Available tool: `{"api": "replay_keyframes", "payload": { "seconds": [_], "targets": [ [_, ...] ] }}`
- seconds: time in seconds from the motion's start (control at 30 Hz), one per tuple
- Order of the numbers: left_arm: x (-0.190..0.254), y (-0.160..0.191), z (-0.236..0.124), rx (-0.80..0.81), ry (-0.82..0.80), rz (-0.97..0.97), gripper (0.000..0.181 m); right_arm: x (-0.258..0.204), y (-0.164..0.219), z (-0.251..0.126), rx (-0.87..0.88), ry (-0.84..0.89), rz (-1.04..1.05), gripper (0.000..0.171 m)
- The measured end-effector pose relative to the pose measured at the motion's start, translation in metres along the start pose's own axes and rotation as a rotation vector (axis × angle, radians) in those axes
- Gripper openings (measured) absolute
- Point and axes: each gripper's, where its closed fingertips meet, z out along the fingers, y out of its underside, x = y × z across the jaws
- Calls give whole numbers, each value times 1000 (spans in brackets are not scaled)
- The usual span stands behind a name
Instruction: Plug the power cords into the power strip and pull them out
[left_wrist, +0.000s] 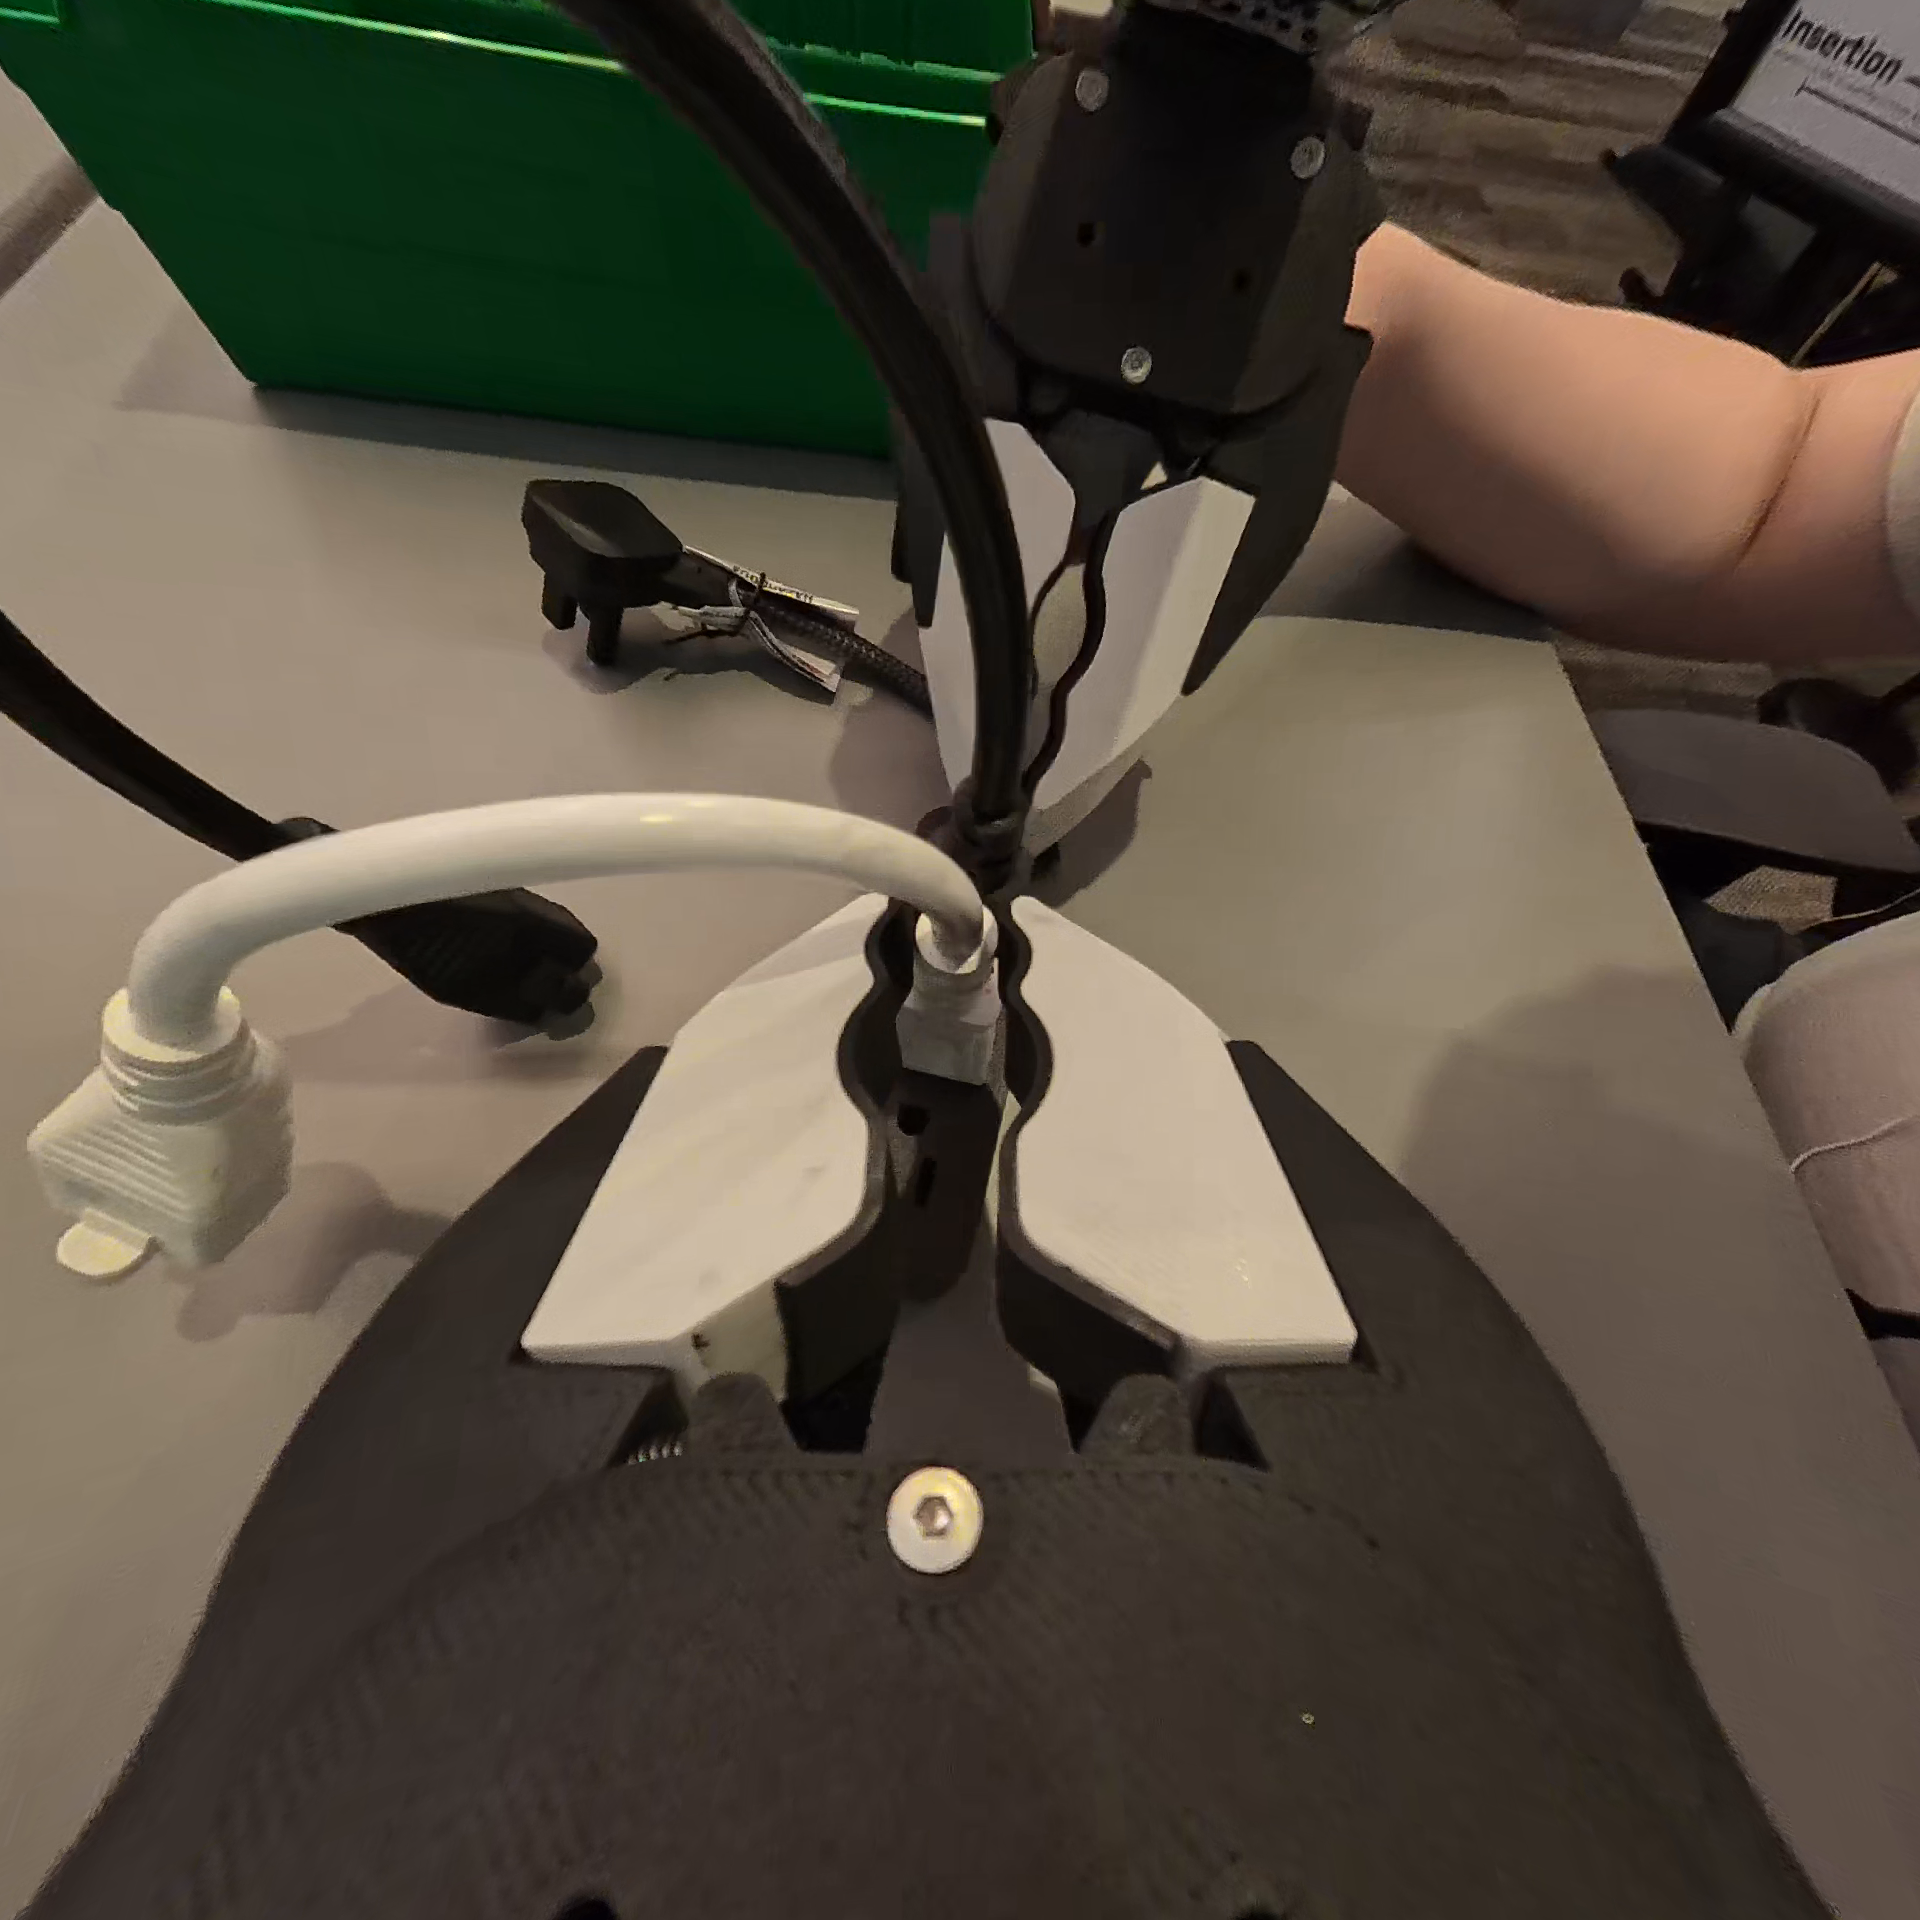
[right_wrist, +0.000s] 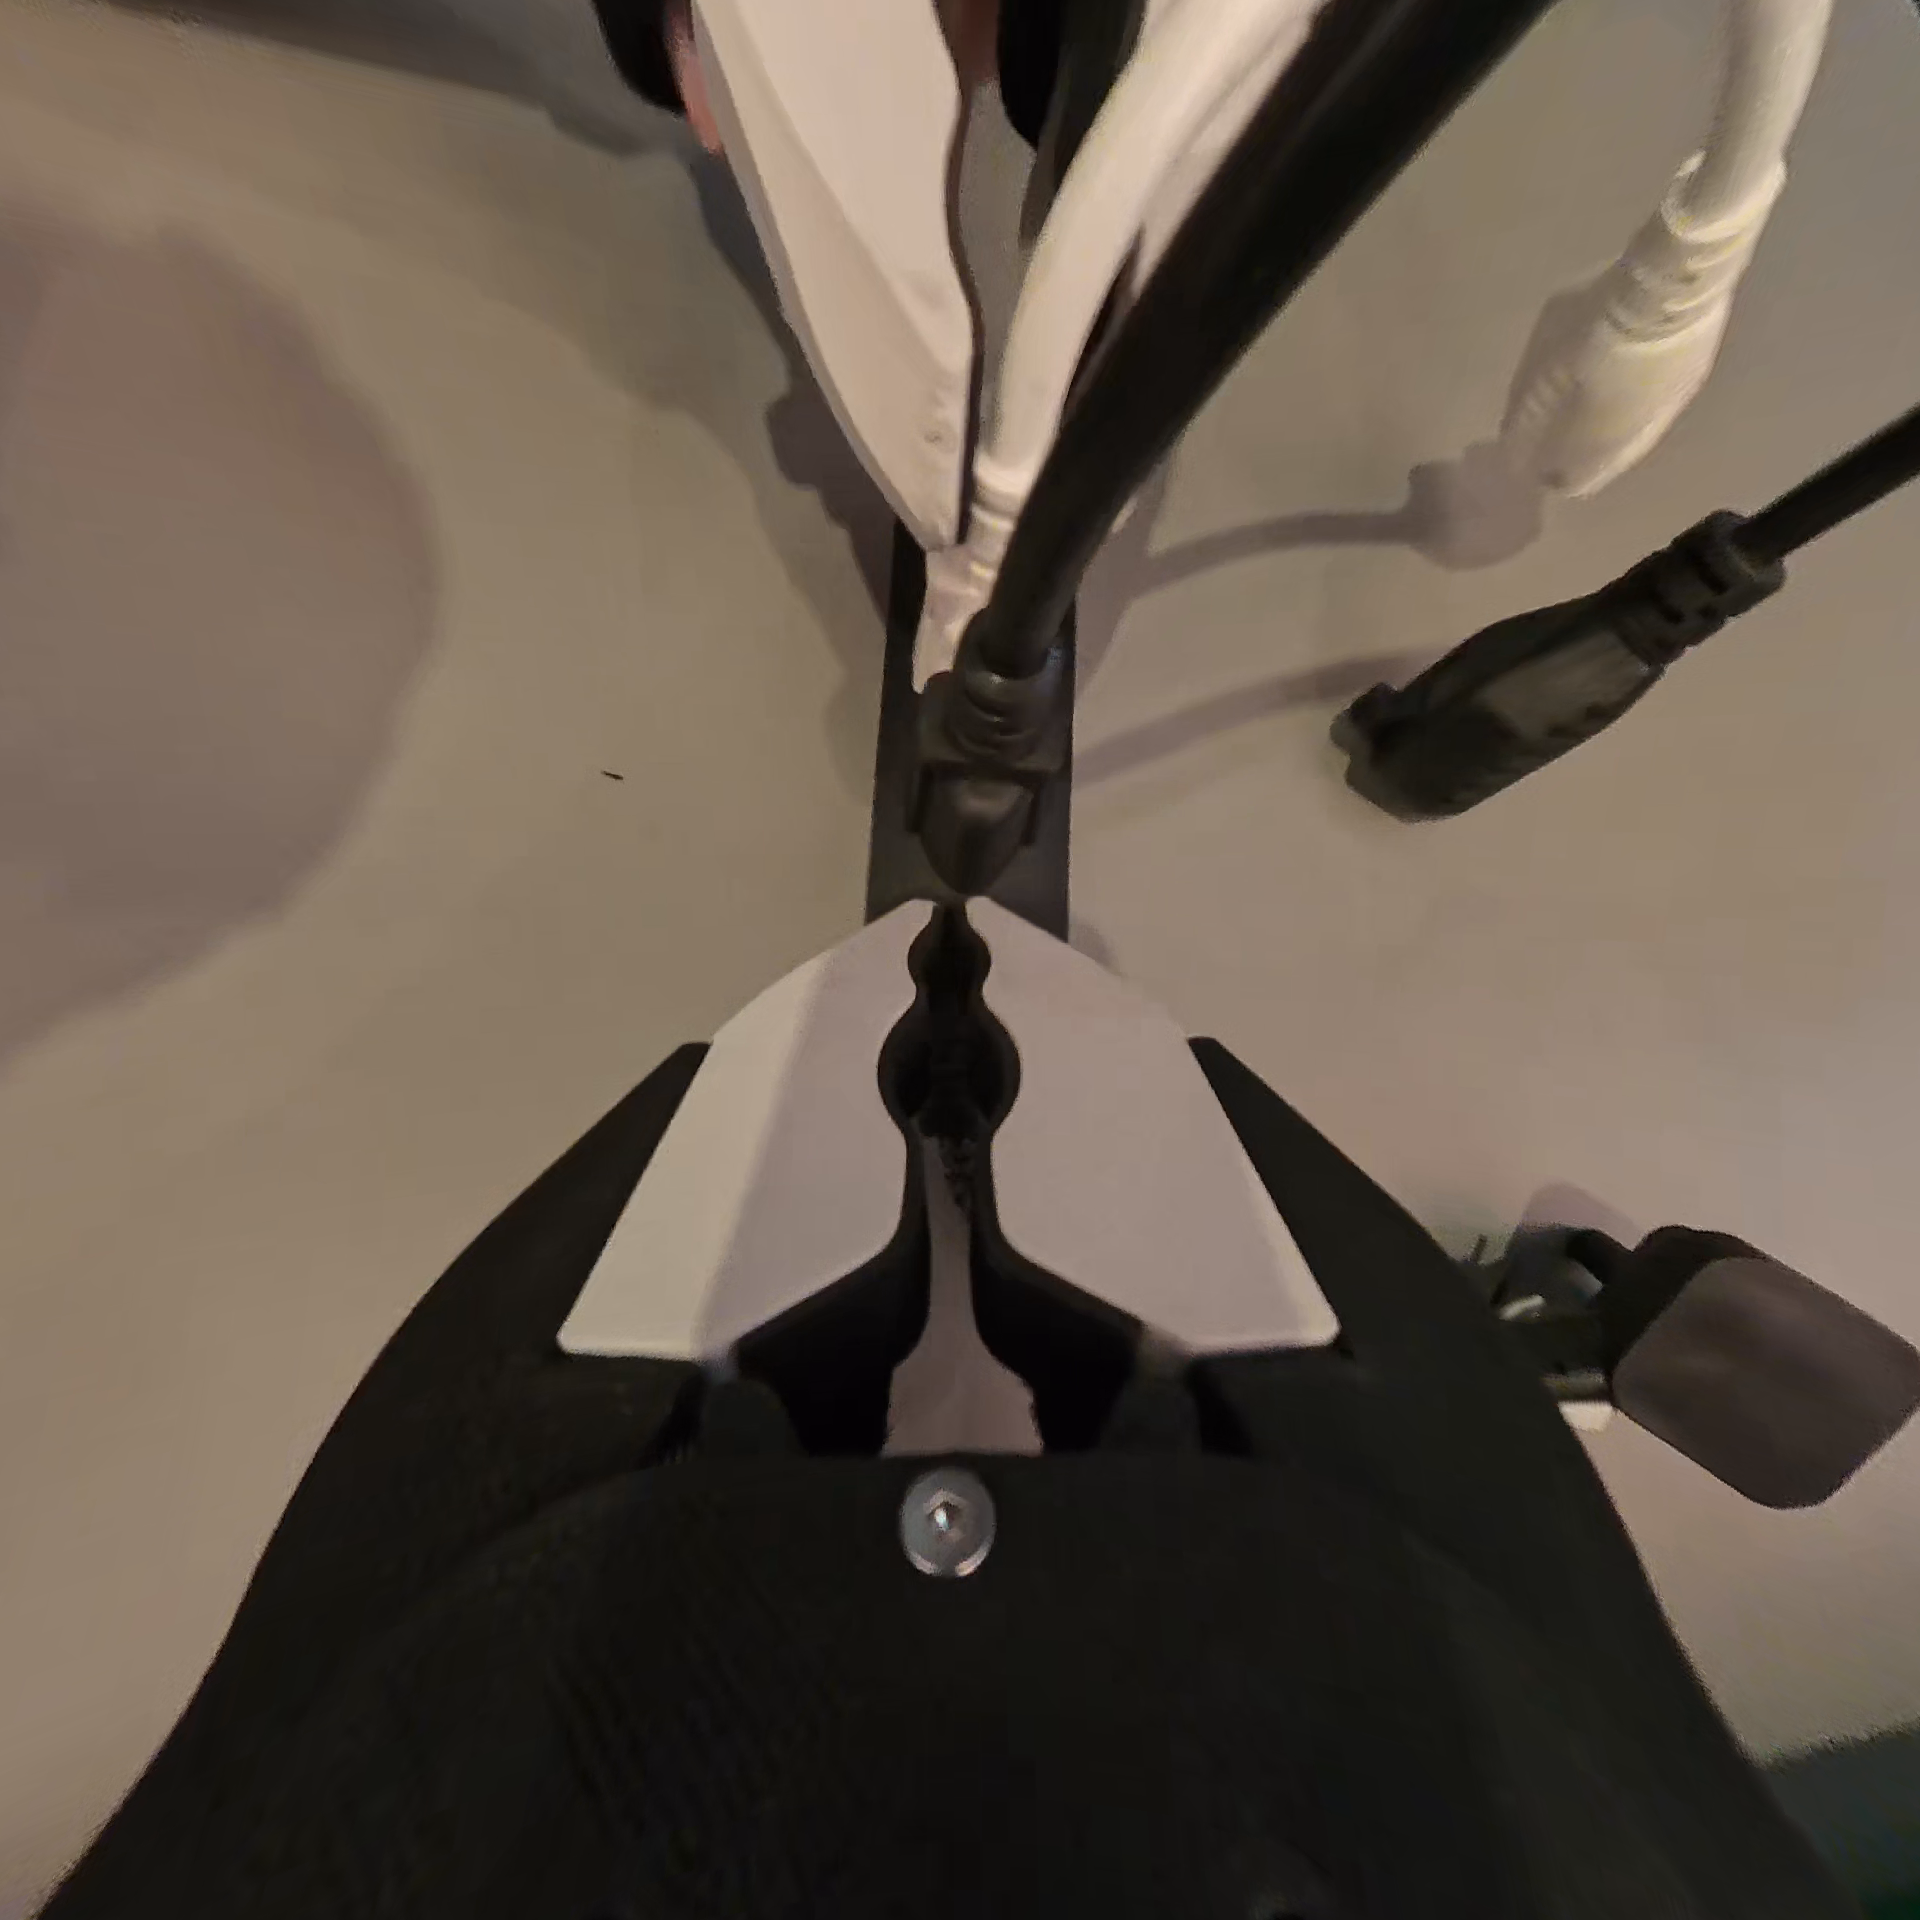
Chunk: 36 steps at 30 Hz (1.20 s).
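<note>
A narrow black power strip (right_wrist: 891, 790) lies on the grey table, and part of it shows between my left fingers (left_wrist: 925, 1153). A white plug (left_wrist: 948, 1003) and a black plug (right_wrist: 977, 774) stand in it side by side. My left gripper (left_wrist: 992, 914) is shut, its tips pinched at the white plug where its cord bends away to the left. My right gripper (right_wrist: 956, 912) faces it from the far side, shut with its tips on the black plug's end. In the left wrist view the right gripper (left_wrist: 1003, 831) nearly touches my left tips. The black cord (left_wrist: 935, 416) arcs upward.
A loose white connector (left_wrist: 156, 1143), a black connector (left_wrist: 488, 956) and a black three-pin plug with a tied cord (left_wrist: 597, 540) lie on the table to the left. A green crate (left_wrist: 416, 208) stands behind them. A person's forearm (left_wrist: 1610, 468) rests at the right, near the table edge. Some 6 centimetres of space lies between my two pairs of fingers. The left tips stand about 9 centimetres off the black connector (left_wrist: 488, 956). It is also in sight in the right wrist view (right_wrist: 1483, 659).
</note>
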Motion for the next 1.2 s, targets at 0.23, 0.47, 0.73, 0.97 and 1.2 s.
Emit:
{"api": "replay_keyframes", "payload": {
  "seconds": [0.23,0.47,0.73,0.97,1.2],
  "targets": [
    [-1,9,4,-36,-2,16,16,-2,-1,-7,32,-14,21,16],
    [0,9,4,-39,4,18,16,1,1,-5,12,20,-19,6],
    [4,11,6,-59,-28,68,15,4,6,-1,-64,72,-33,3],
    [4,12,5,26,-8,35,16,4,7,-1,-59,82,-28,3],
    [4,13,3,61,-10,20,16,5,7,-1,-27,69,-15,3]
  ]
}}
